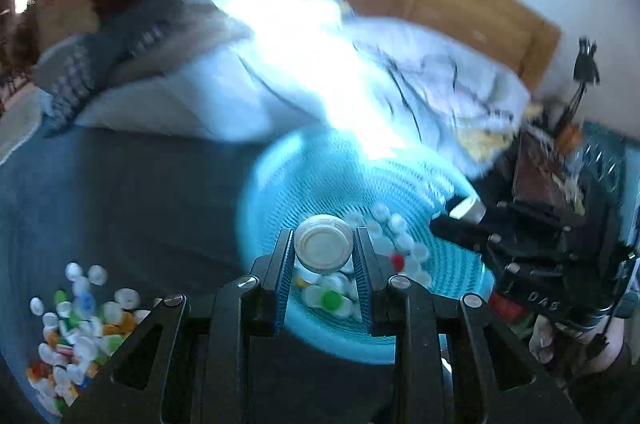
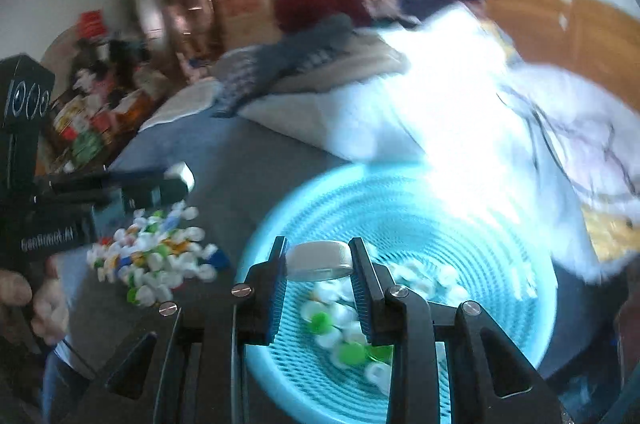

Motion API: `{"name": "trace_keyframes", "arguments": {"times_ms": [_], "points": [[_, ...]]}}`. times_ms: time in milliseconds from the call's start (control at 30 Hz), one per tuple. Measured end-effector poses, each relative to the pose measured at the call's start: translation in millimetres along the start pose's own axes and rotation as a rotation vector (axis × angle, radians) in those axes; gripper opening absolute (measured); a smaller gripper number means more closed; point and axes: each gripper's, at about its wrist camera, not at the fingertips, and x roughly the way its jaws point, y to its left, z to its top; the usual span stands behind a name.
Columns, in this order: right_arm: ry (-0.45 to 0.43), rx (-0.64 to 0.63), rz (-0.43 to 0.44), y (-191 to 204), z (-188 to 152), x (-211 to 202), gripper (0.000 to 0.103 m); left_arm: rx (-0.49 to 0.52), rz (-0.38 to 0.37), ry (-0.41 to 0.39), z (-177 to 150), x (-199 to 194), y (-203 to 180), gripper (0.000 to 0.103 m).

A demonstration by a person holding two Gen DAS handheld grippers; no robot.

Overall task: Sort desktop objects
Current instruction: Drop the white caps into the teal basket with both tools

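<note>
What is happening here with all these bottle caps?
A person is sorting caps with two handheld grippers. The left gripper and the right gripper each have their jaws shut on a white cap, held over the blue basket, which already contains some caps. A mixed pile of caps waits on the dark surface beside it.

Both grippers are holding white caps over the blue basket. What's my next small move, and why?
Probably open the left gripper and let its white cap drop: it hangs over the blue basket, where sorted caps already lie. The right gripper could follow.
</note>
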Motion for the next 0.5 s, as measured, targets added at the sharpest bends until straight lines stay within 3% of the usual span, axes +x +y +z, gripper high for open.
{"name": "trace_keyframes", "arguments": {"times_ms": [133, 200, 233, 333, 500], "points": [[0.02, 0.04, -0.007, -20.9, -1.6, -1.5, 0.033, 0.019, -0.037, 0.07, 6.0, 26.8, -16.4, 0.024], [0.022, 0.04, -0.008, -24.1, -2.6, -4.0, 0.033, 0.01, -0.055, 0.064, 3.7, 25.9, -22.2, 0.025], [0.02, 0.038, -0.013, -24.5, -2.9, -4.5, 0.033, 0.0, -0.047, 0.058, 3.3, 27.0, -20.1, 0.03], [-0.002, 0.04, -0.032, -25.2, -5.1, -8.3, 0.067, -0.014, -0.022, 0.03, -1.8, 18.1, -15.7, 0.048], [-0.066, 0.033, -0.029, -18.7, -6.0, -22.2, 0.069, -0.038, -0.006, -0.013, -6.1, 0.9, 2.0, 0.048]]}}
